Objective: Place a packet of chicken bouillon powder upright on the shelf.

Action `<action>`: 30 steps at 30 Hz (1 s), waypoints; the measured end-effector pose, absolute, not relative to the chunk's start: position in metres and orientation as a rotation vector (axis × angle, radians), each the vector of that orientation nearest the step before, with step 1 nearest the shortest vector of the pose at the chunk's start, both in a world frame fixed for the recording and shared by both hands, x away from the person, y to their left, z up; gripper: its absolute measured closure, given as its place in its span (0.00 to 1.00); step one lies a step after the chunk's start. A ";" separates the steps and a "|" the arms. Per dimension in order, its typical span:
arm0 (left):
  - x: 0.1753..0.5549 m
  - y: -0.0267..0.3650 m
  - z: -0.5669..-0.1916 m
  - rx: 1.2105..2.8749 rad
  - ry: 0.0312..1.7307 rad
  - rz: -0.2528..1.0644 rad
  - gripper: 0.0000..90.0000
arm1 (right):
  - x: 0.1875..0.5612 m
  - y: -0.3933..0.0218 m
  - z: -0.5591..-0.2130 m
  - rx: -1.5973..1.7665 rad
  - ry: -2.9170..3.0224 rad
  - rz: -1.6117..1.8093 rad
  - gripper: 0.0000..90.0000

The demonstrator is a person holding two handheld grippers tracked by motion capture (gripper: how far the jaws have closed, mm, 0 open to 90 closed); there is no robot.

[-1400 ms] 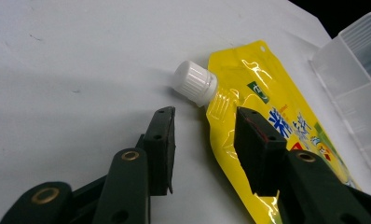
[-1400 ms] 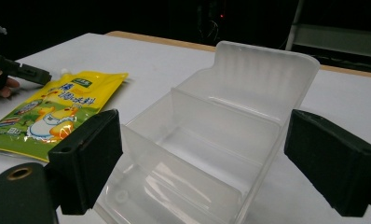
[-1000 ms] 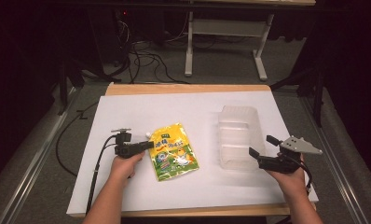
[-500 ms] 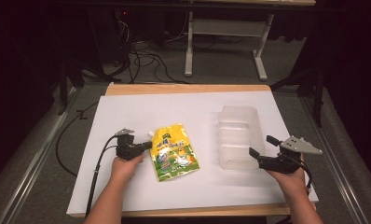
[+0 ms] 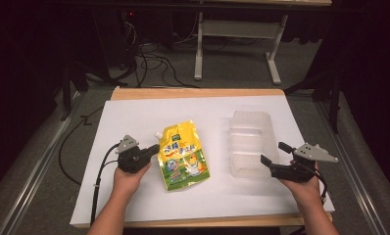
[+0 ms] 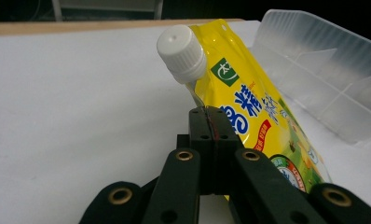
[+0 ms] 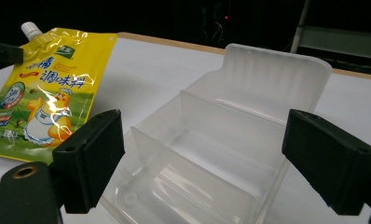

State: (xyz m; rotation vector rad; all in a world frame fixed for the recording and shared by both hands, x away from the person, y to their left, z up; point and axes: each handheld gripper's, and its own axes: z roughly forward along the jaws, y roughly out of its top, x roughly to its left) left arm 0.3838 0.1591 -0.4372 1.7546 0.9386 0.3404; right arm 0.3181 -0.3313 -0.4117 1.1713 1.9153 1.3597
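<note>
**Left gripper pinches the pouch edge and tips it up**

Our left gripper (image 5: 153,149) has just been closing, and its jaws now meet on the left side seam of the yellow spouted pouch (image 5: 184,155), just below the white cap (image 6: 181,46). In the left gripper view the two pads stand pressed flat together with the thin pouch edge caught between them. A second ago the pouch lay flat on the white sheet (image 5: 134,117) with the gripper beside it; now its spout end is raised and tilted, while its bottom end appears to rest on the sheet, near the table's middle. We judge the grasp is made and the lift begun.

To the right stands the clear divided box (image 5: 252,142), empty. Our right gripper (image 5: 276,154) hovers at the box's near right corner, jaws spread wide and holding nothing, as it was before, likely ready to steady it.
</note>
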 end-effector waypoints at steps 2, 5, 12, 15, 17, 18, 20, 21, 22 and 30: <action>0.376 0.158 -0.431 1.751 0.897 0.366 1.00 | 0.317 -0.330 -0.409 1.154 1.916 1.370 0.15; 0.367 0.155 -0.425 1.756 0.851 0.406 1.00 | 0.314 -0.324 -0.405 1.135 1.921 1.397 0.16; 0.339 0.149 -0.411 1.744 0.724 0.492 1.00 | 0.312 -0.298 -0.392 1.061 1.970 1.502 0.17; 0.329 0.146 -0.408 1.741 0.674 0.514 1.00 | 0.315 -0.280 -0.389 1.024 2.011 1.536 0.17; 0.323 0.144 -0.406 1.736 0.641 0.525 1.00 | 0.317 -0.268 -0.387 1.000 2.034 1.545 0.17; 0.320 0.144 -0.405 1.737 0.626 0.531 1.00 | 0.318 -0.263 -0.386 0.995 2.044 1.554 0.17; 0.316 0.144 -0.404 1.739 0.603 0.529 1.00 | 0.321 -0.253 -0.386 0.984 2.063 1.567 0.17; 0.315 0.144 -0.404 1.740 0.596 0.530 1.00 | 0.323 -0.247 -0.386 0.973 2.077 1.571 0.17; 0.313 0.145 -0.404 1.741 0.586 0.530 1.00 | 0.326 -0.238 -0.385 0.960 2.096 1.582 0.17; 0.301 0.149 -0.409 1.736 0.547 0.522 1.00 | 0.335 -0.200 -0.379 0.869 2.167 1.626 0.17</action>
